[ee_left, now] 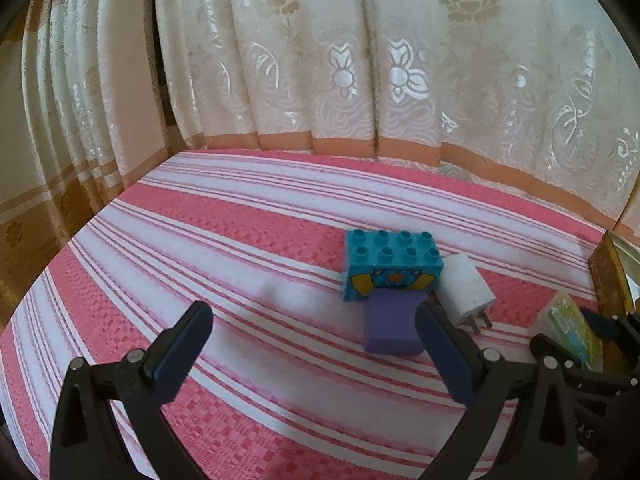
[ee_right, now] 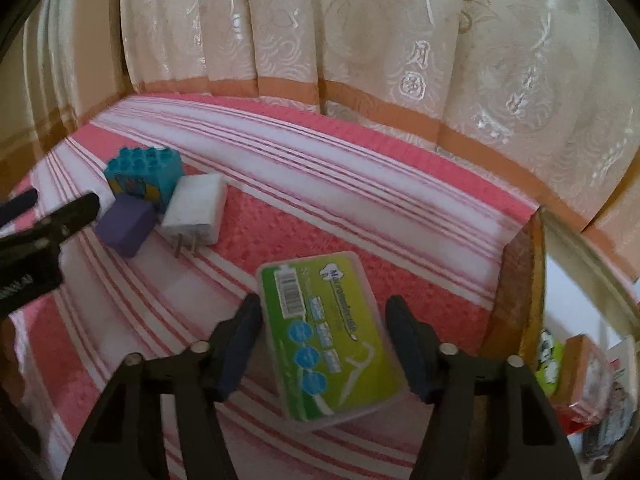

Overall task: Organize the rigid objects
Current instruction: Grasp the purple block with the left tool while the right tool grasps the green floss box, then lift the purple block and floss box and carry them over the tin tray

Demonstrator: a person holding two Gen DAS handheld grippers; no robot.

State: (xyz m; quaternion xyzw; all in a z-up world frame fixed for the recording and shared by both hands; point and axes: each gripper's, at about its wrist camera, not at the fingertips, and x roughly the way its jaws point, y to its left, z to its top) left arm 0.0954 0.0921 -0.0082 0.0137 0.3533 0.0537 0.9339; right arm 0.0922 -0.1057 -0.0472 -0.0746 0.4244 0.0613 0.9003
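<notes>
Pink and white striped cloth [ee_right: 320,208] covers the table, with pale flowered curtains [ee_left: 320,60] hanging behind it. The landmark here is a green floss box [ee_right: 328,344], lying flat near the cloth's right side. The right gripper [ee_right: 324,344] straddles it, one finger on each long side; the jaws stand half open and a gap shows on the right, so the box looks bracketed rather than gripped, probably ahead of a lift. Left of the box and further back, three smaller things huddle together, seemingly already gathered: a teal brick [ee_left: 392,264], a white charger [ee_left: 466,288] touching its right side with prongs facing the camera, and a purple block [ee_left: 390,328] against its front. The left gripper [ee_left: 316,352] hovers left of the box, jaws wide and empty, its right finger just beside the block.
</notes>
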